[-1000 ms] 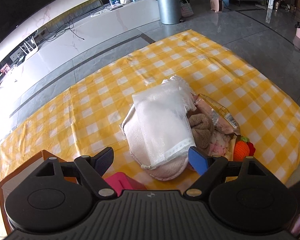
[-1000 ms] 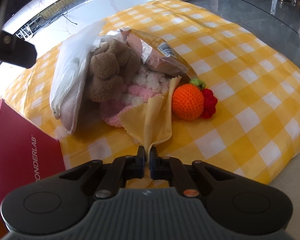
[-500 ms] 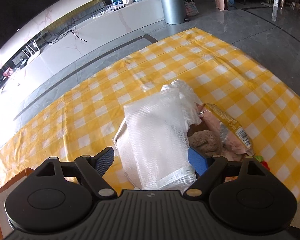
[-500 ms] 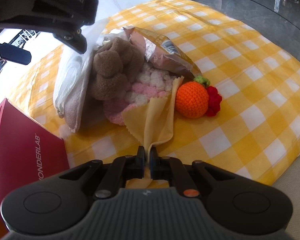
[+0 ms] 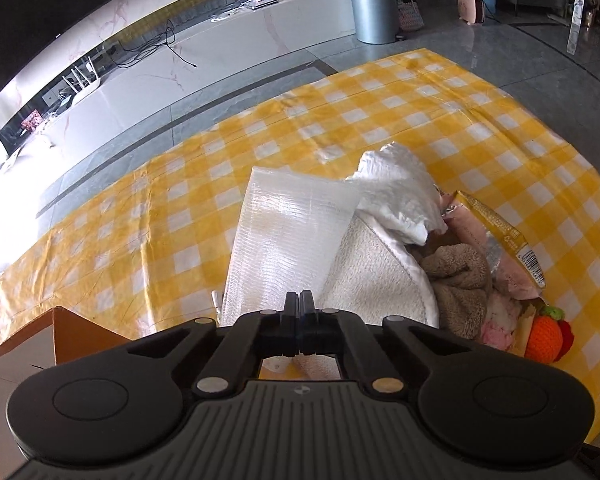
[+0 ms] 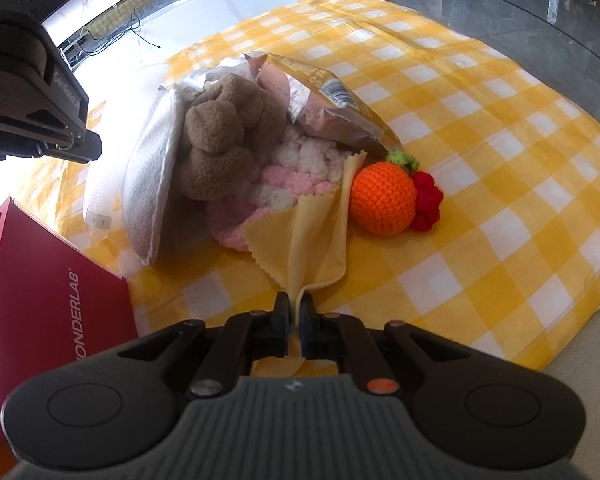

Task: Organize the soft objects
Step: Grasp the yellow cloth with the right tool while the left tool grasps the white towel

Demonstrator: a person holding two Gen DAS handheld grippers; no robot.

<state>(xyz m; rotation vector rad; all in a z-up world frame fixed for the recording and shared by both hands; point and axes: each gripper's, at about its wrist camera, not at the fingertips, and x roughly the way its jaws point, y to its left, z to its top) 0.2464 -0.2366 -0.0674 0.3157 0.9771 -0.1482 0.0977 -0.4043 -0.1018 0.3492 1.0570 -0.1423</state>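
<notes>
Setting: a yellow checked cloth (image 5: 340,120) is spread over a surface, with one pile of soft things on it.
Pile: a clear mesh pouch (image 5: 288,240) leans on a cream towel (image 5: 372,280). Beside the towel sit a brown plush (image 6: 224,136), a pink and white fluffy piece (image 6: 284,180) and a foil snack bag (image 6: 324,104).
Orange: a crocheted orange (image 6: 382,198) lies on the checked cloth just beside the pile, touching a red knitted berry (image 6: 426,200).
Box: a red box (image 6: 40,292) stands near the pile, on the towel's side.
Left gripper (image 5: 300,304): fingers closed at the pouch's near edge. Whether they pinch the pouch or the towel under it, I cannot tell.
Right gripper (image 6: 295,312): fingers clamped on a corner of a pale yellow cloth (image 6: 312,232) whose far end lies against the pile.
Progress: early, by my reading. Everything sits heaped together, nothing looks sorted or in the box, and two pieces are only gripped.
</notes>
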